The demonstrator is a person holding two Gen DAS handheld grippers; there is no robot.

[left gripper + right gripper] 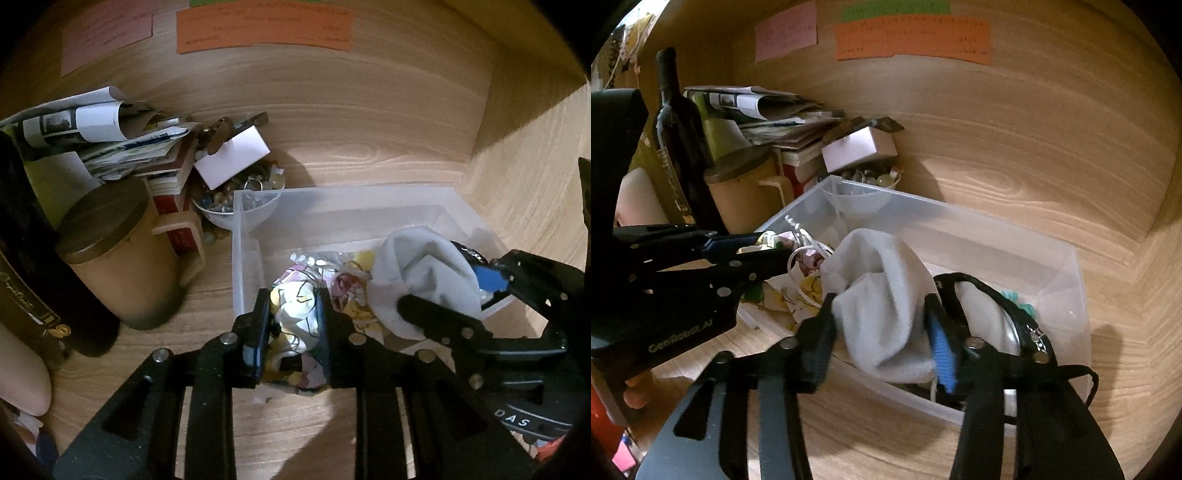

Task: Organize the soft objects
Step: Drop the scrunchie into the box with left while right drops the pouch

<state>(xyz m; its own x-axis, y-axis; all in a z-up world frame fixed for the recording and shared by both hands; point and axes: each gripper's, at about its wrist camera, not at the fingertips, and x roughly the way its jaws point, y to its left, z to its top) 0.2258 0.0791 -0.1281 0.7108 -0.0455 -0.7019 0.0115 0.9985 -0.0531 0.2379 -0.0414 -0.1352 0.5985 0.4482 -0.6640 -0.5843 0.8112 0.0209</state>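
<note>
Clearly both soft pieces are light and limp — the left gripper (291, 325) clamps the patterned cloth (295, 314) at the clear bin's (243, 236) near-left edge, the right gripper (882, 332) pinches the bunched white sock (882, 295) over it — so grip mid-bundle.

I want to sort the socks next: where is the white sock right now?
In both views the white sock is pinched in the right claw, over the clear plastic bin, right of the patterned cloth in the left claw.

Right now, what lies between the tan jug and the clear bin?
In the left wrist view, bare wood separates tan jug from clear bin.
</note>
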